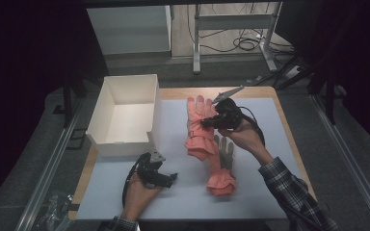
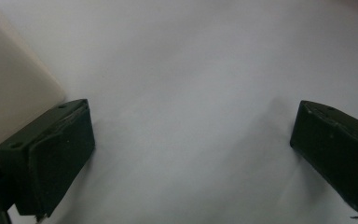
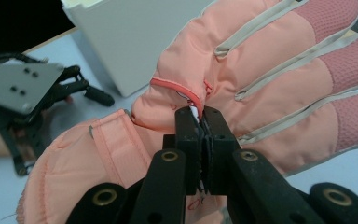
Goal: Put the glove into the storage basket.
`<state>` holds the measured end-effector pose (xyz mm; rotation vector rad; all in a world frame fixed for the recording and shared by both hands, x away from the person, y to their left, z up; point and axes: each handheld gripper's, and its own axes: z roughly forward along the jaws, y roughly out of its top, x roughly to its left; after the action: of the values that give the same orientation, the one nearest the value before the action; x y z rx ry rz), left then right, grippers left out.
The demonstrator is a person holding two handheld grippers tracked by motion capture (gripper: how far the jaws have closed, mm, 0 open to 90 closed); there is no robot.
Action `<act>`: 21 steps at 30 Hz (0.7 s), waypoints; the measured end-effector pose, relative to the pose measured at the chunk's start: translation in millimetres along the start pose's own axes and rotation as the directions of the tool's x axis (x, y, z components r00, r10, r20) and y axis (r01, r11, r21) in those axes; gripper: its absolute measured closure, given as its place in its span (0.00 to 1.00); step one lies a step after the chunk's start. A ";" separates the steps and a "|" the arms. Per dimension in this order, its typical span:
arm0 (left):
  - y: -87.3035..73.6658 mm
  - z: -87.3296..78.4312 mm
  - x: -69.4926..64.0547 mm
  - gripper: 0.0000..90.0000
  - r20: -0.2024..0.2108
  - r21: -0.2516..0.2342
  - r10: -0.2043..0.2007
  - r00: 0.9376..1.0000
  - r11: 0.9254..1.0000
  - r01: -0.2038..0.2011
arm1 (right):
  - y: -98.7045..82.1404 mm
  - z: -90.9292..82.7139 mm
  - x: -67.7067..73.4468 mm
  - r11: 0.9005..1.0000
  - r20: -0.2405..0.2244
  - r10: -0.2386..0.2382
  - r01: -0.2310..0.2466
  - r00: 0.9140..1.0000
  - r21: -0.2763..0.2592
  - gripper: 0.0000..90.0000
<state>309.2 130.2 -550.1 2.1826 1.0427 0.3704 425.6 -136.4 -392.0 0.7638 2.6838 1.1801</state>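
The right tool (image 3: 200, 116) is clamped on a pinch of fabric at the palm of a pink glove (image 3: 261, 70), near a small red-edged seam, and holds that glove lifted over the middle of the table (image 1: 270, 192). In the high view the glove (image 1: 198, 126) hangs limp from the tool (image 1: 211, 120), its cuff folding down toward the sheet, just right of the white box (image 1: 125, 113). A second glove (image 1: 221, 168) lies flat on the table nearer the person, cuff toward them, grey palm up. The left tool (image 1: 171, 177) rests low on the table in front of the box with its jaws wide apart and nothing between them. The glove looks light, padded and thoroughly floppy, so it will sag and swing from any single grip; the shell fabric seems smooth and could slide out of a thin pinch. A hold on the thicker cuff or strap would likely be surer, and the box's open top looks roomy enough to drop it in.
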 end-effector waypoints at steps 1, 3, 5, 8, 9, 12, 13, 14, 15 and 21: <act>0.0 0.0 0.0 0.00 0.000 0.000 0.000 1.000 1.000 0.000 | -2.1 -3.2 0.7 1.000 0.000 0.000 0.000 1.000 0.000 0.96; 0.0 0.0 0.0 0.00 0.000 0.000 0.000 1.000 1.000 0.000 | -8.2 -11.8 2.3 1.000 0.002 -0.001 0.001 1.000 -0.003 0.96; 0.0 0.0 0.0 0.00 0.000 0.000 0.000 1.000 1.000 0.000 | -15.2 -19.9 3.4 1.000 0.008 -0.003 0.003 1.000 -0.005 0.96; 0.0 0.0 0.0 0.00 0.000 0.000 0.000 1.000 1.000 0.000 | -27.1 -30.0 4.1 1.000 0.013 -0.003 0.003 1.000 -0.002 0.96; 0.0 0.1 0.0 0.00 0.000 0.000 0.000 1.000 1.000 0.000 | -31.4 -33.1 4.4 1.000 0.013 0.000 0.000 1.000 0.001 0.96; 0.0 0.0 0.0 0.00 0.000 0.000 0.000 1.000 1.000 0.000 | -45.7 -42.4 6.3 1.000 0.013 0.004 -0.004 1.000 0.007 0.96; 0.1 0.0 0.0 0.00 0.000 0.000 0.000 1.000 1.000 0.000 | -50.0 -45.0 7.0 1.000 0.011 0.005 -0.005 1.000 0.009 0.96; 0.1 0.0 0.0 0.00 0.000 0.001 0.000 1.000 1.000 0.000 | -54.3 -47.3 7.7 1.000 0.009 0.008 -0.008 1.000 0.010 0.96; 0.1 0.1 -0.1 0.00 0.001 -0.001 -0.001 1.000 1.000 0.001 | -57.5 -48.9 8.2 1.000 0.007 0.010 -0.010 1.000 0.013 0.96; 0.1 0.1 -0.1 0.00 0.001 -0.002 -0.002 1.000 1.000 0.002 | -80.8 -53.0 13.6 0.999 -0.012 0.023 -0.022 1.000 0.023 0.96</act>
<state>309.3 130.0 -550.2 2.1798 1.0438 0.3697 365.7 -210.7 -411.9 0.7948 2.7102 1.1649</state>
